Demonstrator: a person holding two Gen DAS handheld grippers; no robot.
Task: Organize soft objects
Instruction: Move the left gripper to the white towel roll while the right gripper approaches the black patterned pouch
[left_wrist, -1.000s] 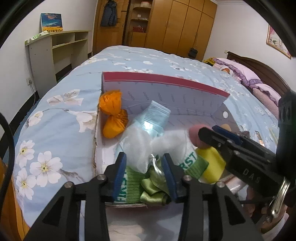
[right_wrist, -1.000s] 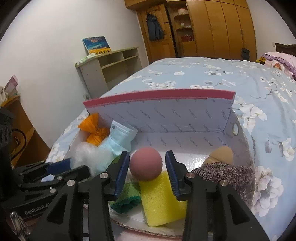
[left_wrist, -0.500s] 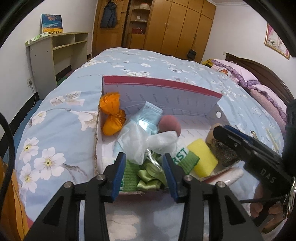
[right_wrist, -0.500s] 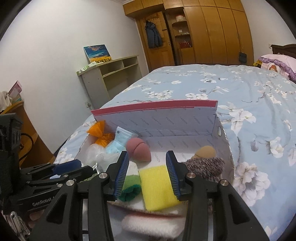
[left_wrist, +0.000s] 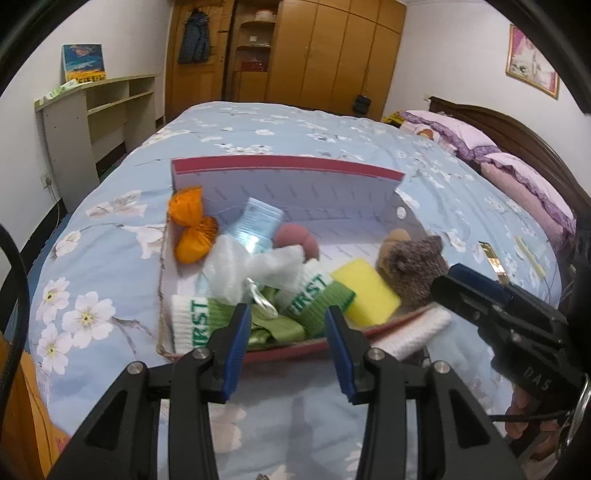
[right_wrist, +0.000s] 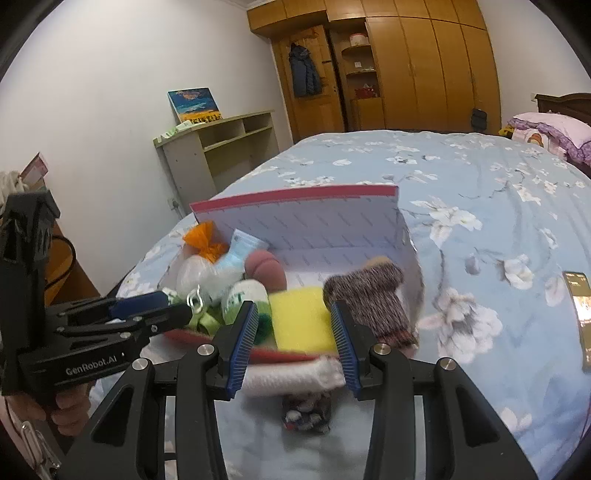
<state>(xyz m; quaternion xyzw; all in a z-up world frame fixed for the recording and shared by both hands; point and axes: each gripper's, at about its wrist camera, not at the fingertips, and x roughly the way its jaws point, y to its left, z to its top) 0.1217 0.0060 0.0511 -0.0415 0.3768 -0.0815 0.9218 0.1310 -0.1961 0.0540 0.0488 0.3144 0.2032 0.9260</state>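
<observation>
An open cardboard box (left_wrist: 288, 173) (right_wrist: 295, 195) with a red rim lies on the bed. It holds an orange pouch (left_wrist: 190, 229), a blue pack (left_wrist: 258, 225), a pink ball (left_wrist: 297, 240) (right_wrist: 266, 269), white mesh (left_wrist: 240, 269), green-and-white socks (left_wrist: 310, 299), a yellow sponge (left_wrist: 365, 291) (right_wrist: 301, 317) and a brown knit piece (left_wrist: 410, 266) (right_wrist: 373, 299). A white roll (right_wrist: 291, 374) (left_wrist: 413, 330) and a dark patterned cloth (right_wrist: 306, 411) lie in front of the box. My left gripper (left_wrist: 284, 343) and right gripper (right_wrist: 293, 343) are open and empty, near the box's front.
The blue floral bedspread (left_wrist: 295, 129) spreads all around. A phone (right_wrist: 581, 314) lies on the bed to the right. Pillows (left_wrist: 517, 173) and a headboard stand at far right. A shelf unit (left_wrist: 92, 110) is at left, wardrobes (left_wrist: 314, 55) behind.
Both grippers have pulled back and up from the box. The pink ball that sat between the right gripper's fingers now lies in the box. The white roll and dark cloth came into view.
</observation>
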